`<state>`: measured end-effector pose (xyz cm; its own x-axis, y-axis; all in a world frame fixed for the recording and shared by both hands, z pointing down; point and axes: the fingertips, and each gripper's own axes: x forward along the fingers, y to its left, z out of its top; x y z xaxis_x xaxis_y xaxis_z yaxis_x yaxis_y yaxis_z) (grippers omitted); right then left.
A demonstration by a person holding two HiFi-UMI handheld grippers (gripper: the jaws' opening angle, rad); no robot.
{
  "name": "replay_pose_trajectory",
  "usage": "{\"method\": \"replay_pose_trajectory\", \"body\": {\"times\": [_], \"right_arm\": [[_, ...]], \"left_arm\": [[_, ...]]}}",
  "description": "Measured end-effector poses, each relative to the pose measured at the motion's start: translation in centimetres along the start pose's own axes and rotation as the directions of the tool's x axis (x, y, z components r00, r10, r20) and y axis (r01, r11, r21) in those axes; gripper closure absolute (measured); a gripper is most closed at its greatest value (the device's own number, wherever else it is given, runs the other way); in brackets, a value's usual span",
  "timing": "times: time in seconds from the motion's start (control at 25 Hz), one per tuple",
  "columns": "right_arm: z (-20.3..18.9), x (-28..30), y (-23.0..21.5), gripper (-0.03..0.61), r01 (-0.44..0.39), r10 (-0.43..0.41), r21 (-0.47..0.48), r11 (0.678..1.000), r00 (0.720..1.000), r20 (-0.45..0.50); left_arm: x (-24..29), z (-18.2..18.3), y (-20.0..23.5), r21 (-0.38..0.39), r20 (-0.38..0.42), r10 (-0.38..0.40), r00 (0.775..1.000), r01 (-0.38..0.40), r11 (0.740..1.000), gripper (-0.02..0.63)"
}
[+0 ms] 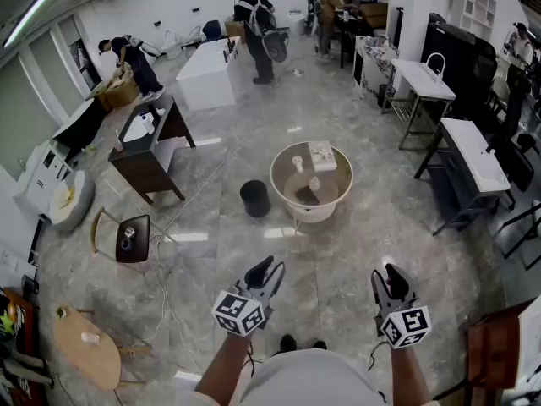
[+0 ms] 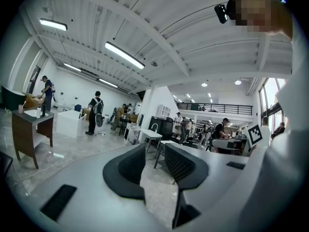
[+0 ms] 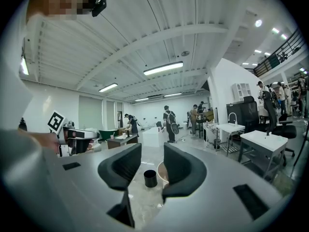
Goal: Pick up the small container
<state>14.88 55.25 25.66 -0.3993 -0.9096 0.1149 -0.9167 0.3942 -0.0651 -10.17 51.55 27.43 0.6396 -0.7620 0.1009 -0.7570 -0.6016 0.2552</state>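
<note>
Nearest, at the left, the left hand-held gripper (image 1: 267, 274) hangs over the marble floor (image 1: 355, 244), jaws apart with nothing between them. Well ahead, a black bin (image 1: 254, 198) stands on the floor just beside the round table (image 1: 274, 184), where the small container (image 1: 314, 183) sits near the middle. At the right, the right hand-held gripper (image 1: 394, 281) likewise holds its jaws apart, empty.
</note>
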Motion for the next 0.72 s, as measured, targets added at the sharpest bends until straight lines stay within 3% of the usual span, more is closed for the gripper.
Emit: {"method": "replay_pose_trajectory", "body": {"times": [0.44, 0.72], "right_arm": [[-0.1, -0.1, 0.3, 0.265, 0.024, -0.024, 0.000, 1.000, 1.000, -0.019], [-0.6, 0.7, 1.2, 0.213, 0.046, -0.047, -0.017, 0.999, 0.998, -0.043]], "left_arm": [[-0.8, -0.3, 1.1, -0.030, -0.015, 0.001, 1.000, -0.001, 1.000, 0.314], [-1.5, -0.7, 2.6, -0.050, -0.025, -0.011, 1.000, 0.010, 0.999, 0.278]]}}
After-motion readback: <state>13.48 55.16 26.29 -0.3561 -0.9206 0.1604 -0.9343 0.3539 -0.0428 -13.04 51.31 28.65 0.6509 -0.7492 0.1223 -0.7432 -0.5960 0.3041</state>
